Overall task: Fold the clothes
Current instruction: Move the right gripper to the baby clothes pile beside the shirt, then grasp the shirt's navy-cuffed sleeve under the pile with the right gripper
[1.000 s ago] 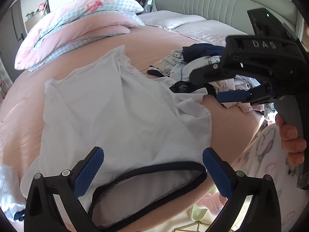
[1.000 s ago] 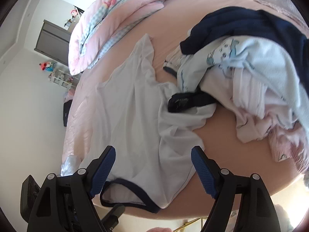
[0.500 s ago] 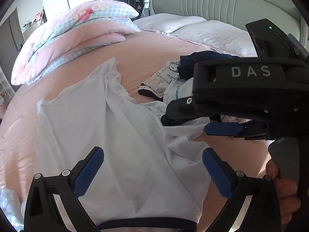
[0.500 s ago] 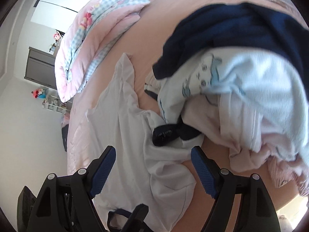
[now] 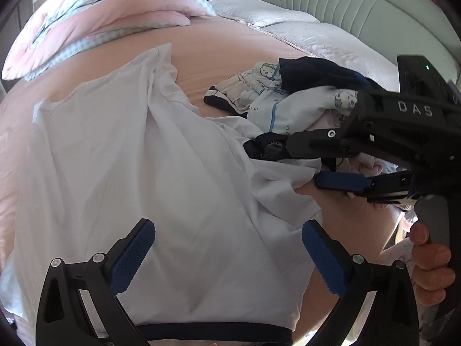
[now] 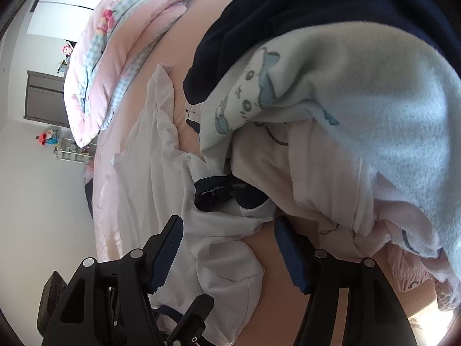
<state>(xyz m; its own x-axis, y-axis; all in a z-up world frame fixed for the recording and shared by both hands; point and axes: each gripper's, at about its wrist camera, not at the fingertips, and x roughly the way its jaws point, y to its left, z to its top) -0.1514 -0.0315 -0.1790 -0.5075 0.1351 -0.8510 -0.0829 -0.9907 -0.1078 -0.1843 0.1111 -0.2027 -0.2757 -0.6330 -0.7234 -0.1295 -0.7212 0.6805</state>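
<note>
Both of my grippers have dropped closer to the white cotton T-shirt with navy-trimmed neckline (image 5: 161, 196) since a second ago, and the heap of unfolded laundry now fills far more of the right wrist view.

Item: white T-shirt. Spread flat but creased on the peach-pink bedsheet (image 5: 230, 49), its navy neckline nearest me and its hem farthest from me.

Item: my left gripper (image 5: 227, 256). Hovers above the shirt's chest; blue pads spread wide, nothing between them but the cloth below, which I cannot say they touch.

Item: my right gripper (image 6: 227, 256). At the shirt's bunched right sleeve (image 6: 227, 262); jaws closing, sleeve fabric lying between the pads, pads not pressing it. A hand (image 5: 429, 262) grips its grey handle.

Item: heap of small clothes (image 6: 345, 132), pale blue printed fleece, pink and navy pieces. Right of the shirt, overlapping its sleeve edge.

Item: small navy garment with a printed waistband (image 6: 219, 196). On the shirt's sleeve, against the heap.

Item: folded pink and blue-checked quilt (image 5: 109, 14). Beyond the shirt's hem.

Item: grey-green padded headboard (image 5: 331, 3). Beyond the heap, well apart from the shirt.
</note>
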